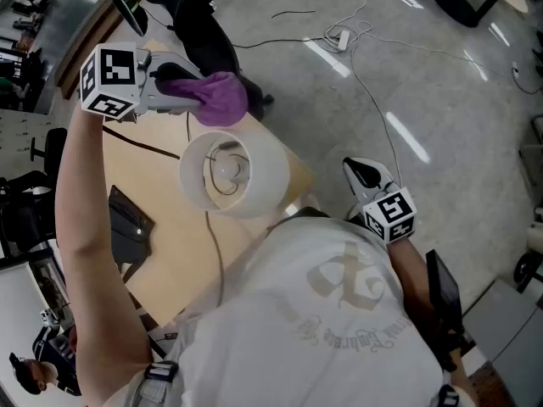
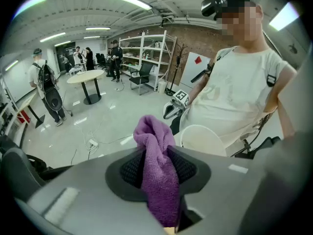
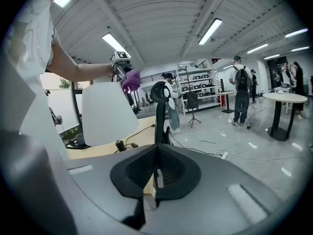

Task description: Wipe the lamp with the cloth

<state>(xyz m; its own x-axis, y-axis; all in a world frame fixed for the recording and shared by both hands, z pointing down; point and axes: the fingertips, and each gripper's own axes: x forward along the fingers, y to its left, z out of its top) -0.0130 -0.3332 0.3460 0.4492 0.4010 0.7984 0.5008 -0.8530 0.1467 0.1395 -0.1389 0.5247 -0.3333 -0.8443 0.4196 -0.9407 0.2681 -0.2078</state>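
The lamp's white shade (image 1: 225, 174) stands on the wooden table, seen from above with the bulb inside. My left gripper (image 1: 197, 91) hangs just above the shade's far rim, shut on a bunched purple cloth (image 1: 219, 97). In the left gripper view the cloth (image 2: 155, 151) fills the gap between the jaws of the left gripper (image 2: 156, 168), and the shade (image 2: 203, 138) lies beyond them. My right gripper (image 1: 363, 173) is off to the right of the table, apart from the lamp, its jaws together on nothing. The right gripper view shows that gripper (image 3: 155, 173), the shade (image 3: 106, 112) and the cloth (image 3: 131, 81) above it.
The wooden table (image 1: 165, 244) carries a black device (image 1: 130, 227) and the lamp's cord (image 1: 212, 244). A black office chair (image 1: 199, 24) stands behind the table. Cables and a power strip (image 1: 342, 37) lie on the grey floor. People and a round table (image 3: 286, 98) stand farther off.
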